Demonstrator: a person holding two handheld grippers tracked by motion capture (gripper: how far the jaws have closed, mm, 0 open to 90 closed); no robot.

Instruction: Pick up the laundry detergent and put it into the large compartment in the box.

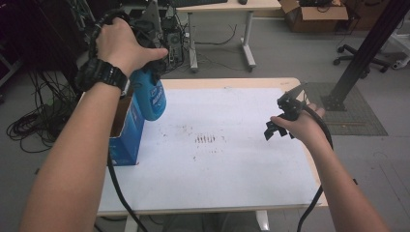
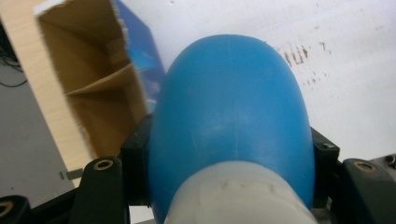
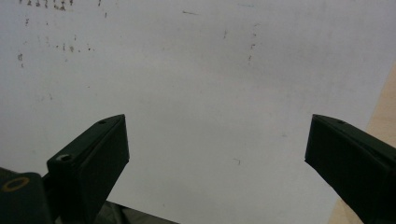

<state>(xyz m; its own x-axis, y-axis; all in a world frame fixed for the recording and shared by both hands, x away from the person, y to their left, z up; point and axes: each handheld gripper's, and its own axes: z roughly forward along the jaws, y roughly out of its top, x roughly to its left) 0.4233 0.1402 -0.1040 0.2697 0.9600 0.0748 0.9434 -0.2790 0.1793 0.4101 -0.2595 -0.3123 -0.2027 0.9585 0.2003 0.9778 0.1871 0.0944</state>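
My left gripper (image 1: 145, 77) is raised over the table's left side and shut on a blue bottle (image 1: 150, 99) that hangs bottom down from it. In the left gripper view the blue bottle (image 2: 231, 116) bulges between the black jaws, its white neck at the bottom. Just left of the bottle stands an open blue cardboard box (image 1: 126, 128), its brown inside (image 2: 100, 93) showing a divider. My right gripper (image 1: 278, 126) hovers over the table's right side; in the right gripper view its fingers (image 3: 93, 158) stand wide apart with nothing between them.
The table is covered by a white sheet (image 1: 227, 150) with small dark marks (image 1: 205, 139) in the middle. Behind it are a desk (image 1: 227, 9), cables and a computer on the floor, a cardboard box (image 1: 314, 14) and a black post (image 1: 367, 48) at right.
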